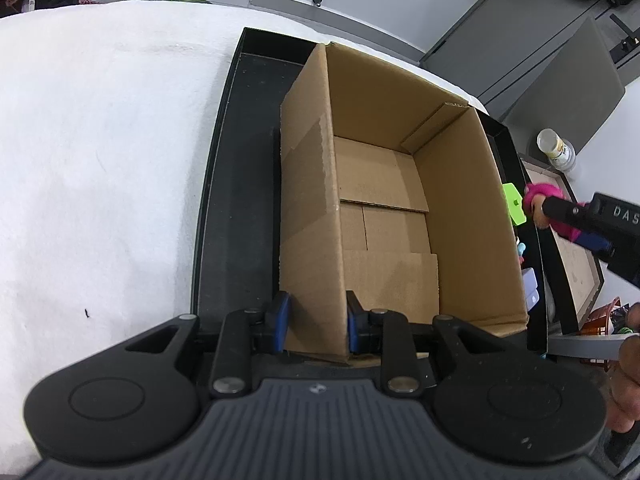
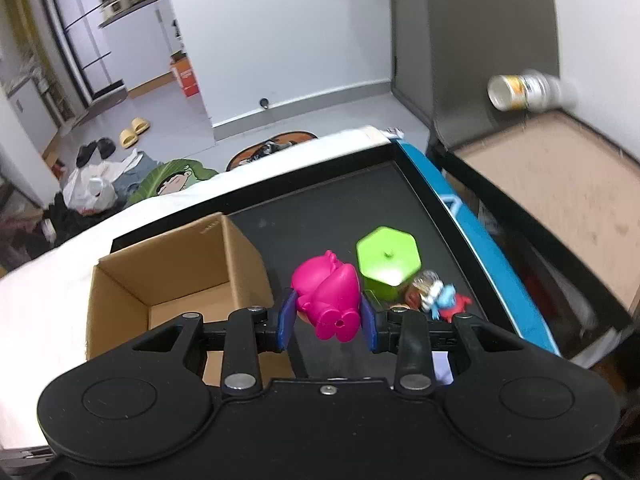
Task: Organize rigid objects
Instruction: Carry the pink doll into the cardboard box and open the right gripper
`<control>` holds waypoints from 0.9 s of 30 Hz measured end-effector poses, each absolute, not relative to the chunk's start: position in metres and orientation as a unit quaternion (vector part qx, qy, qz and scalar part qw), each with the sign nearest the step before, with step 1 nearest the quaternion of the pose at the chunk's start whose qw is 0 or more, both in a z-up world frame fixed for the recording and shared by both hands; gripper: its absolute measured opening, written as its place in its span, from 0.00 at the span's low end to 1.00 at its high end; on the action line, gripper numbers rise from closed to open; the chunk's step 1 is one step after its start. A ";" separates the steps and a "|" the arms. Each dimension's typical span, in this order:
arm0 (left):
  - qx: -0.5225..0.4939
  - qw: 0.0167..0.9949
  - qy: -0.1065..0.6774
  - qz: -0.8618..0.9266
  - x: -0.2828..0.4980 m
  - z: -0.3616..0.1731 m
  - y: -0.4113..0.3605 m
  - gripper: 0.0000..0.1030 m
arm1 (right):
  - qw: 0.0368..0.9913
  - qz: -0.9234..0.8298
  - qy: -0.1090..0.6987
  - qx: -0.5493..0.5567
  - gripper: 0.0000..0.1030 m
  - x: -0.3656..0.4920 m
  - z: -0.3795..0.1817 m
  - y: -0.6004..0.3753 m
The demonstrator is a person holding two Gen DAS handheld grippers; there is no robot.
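An open cardboard box (image 1: 384,216) stands on a black tray (image 1: 236,208); nothing lies inside it. My left gripper (image 1: 316,320) is shut on the box's near left wall. My right gripper (image 2: 326,316) is shut on a pink plastic animal figure (image 2: 328,296), held above the tray just right of the box (image 2: 168,276). In the left wrist view that figure (image 1: 538,196) and the right gripper's finger show at the right edge. A green hexagonal block (image 2: 388,260) and small toy figures (image 2: 440,296) sit on the tray behind it.
The tray has a blue right rim (image 2: 476,236) and rests on a white cloth (image 1: 104,152). A brown-topped side table (image 2: 560,168) with a can (image 2: 520,90) stands to the right. Bags, clothes and slippers lie on the floor beyond.
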State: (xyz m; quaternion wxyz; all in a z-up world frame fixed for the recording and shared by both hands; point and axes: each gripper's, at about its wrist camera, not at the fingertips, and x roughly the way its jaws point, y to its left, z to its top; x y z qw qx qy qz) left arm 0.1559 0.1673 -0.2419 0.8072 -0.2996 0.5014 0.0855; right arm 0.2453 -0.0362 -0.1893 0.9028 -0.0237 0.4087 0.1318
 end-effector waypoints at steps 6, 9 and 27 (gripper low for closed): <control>-0.298 0.807 0.503 0.084 0.157 -0.241 0.167 0.26 | 0.908 0.145 0.390 -0.057 0.33 0.242 -0.182 -0.017; -0.297 0.808 0.502 0.083 0.158 -0.242 0.168 0.26 | 0.909 0.157 0.380 -0.074 0.33 0.240 -0.178 -0.009; -0.302 0.809 0.498 0.082 0.155 -0.242 0.169 0.26 | 0.894 0.249 0.346 -0.137 0.33 0.232 -0.173 0.041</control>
